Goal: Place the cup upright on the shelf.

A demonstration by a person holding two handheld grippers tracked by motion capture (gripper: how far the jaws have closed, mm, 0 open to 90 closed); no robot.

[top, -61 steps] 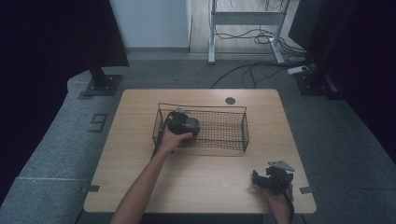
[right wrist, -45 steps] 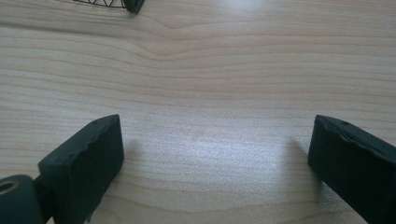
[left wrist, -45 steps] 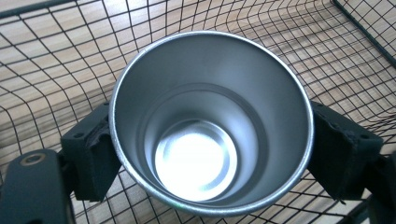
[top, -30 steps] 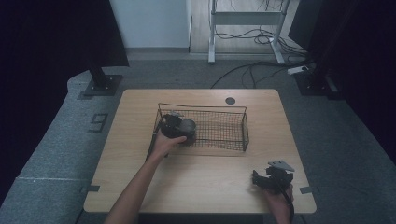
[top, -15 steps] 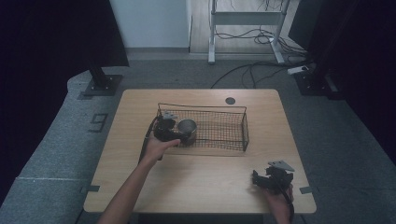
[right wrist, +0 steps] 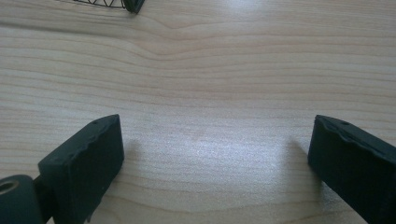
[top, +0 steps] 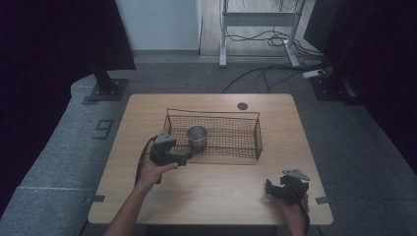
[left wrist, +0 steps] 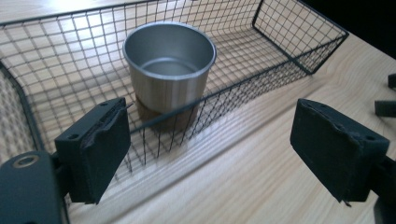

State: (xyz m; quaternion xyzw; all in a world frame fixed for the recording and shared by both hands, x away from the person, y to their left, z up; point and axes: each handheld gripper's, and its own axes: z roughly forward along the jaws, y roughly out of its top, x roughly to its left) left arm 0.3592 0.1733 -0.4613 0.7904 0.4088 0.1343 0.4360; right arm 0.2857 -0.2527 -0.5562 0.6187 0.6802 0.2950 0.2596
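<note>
**Desk:** Pale wood tabletop (top: 211,191) under dim light, dark curtains behind it. What do we have at the wire basket (top: 255,129)?

**Field:** We see a steel cup (top: 197,139) standing upright inside the basket, toward its left end, mouth up. Its long axis runs vertical, and it has no handle that we can make out, so it points nowhere but upward. In the left gripper view the cup (left wrist: 169,69) sits just behind the basket's near wall.

**Desk:** And our grippers?

**Field:** Our left gripper (top: 184,158) hangs just outside the basket's near left corner with its jaws spread wide and nothing between them. Our right gripper (top: 273,188) rests on the table well apart from the basket, at the near right; in the right gripper view its pads (right wrist: 84,161) stand wide apart over bare wood.

**Desk:** What could go wrong?

**Field:** We judge the mesh is the hazard. A jaw swung low could catch the basket's rim and drag the whole basket, or knock the cup over, since it stands free and close to that wall. A reach back in should come from above
</note>
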